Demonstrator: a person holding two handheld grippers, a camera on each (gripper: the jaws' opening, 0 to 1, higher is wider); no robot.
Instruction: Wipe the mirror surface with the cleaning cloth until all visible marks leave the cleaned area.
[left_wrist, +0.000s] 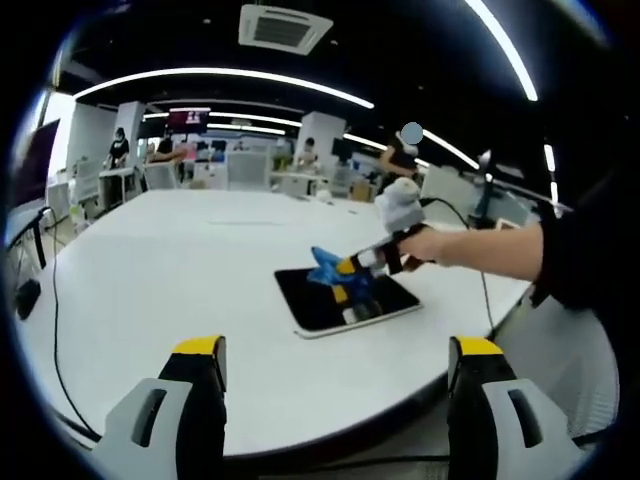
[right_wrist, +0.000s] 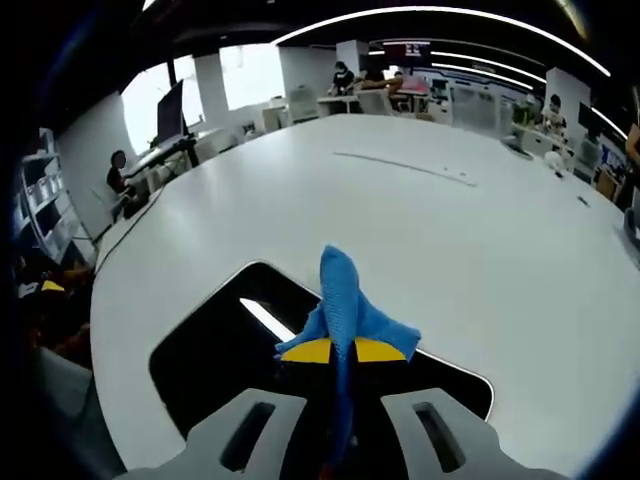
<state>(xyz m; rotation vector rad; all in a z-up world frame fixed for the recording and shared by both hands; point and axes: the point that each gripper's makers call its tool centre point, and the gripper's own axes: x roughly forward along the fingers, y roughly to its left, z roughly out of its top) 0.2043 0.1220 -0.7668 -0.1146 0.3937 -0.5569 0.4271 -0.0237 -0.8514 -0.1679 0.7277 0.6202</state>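
Blue cleaning cloth (right_wrist: 345, 305) pinched between the yellow-tipped fingers (right_wrist: 305, 350) of the right gripper (right_wrist: 340, 352), jaws pressed together on the fabric; one fold standing up toward twelve o'clock in the right gripper view, another flap spilling toward four o'clock; gripper tips down at the dark mirror (right_wrist: 215, 350), a bright strip of ceiling light reflected on the glass at about nine o'clock of the cloth.

Seen from the left gripper view: same mirror (left_wrist: 320, 300) lying flat on the white table (left_wrist: 170, 270), near the table edge at around four o'clock of centre; right gripper (left_wrist: 345, 270) reaching in from three o'clock, held by a hand (left_wrist: 425, 243) in a dark sleeve (left_wrist: 570, 250), cloth (left_wrist: 325, 265) bunched at its tip over the mirror's far edge.

Left gripper (left_wrist: 335, 370) hovering well apart from the mirror, fingers (left_wrist: 200, 365) spread wide at six o'clock, nothing between them.
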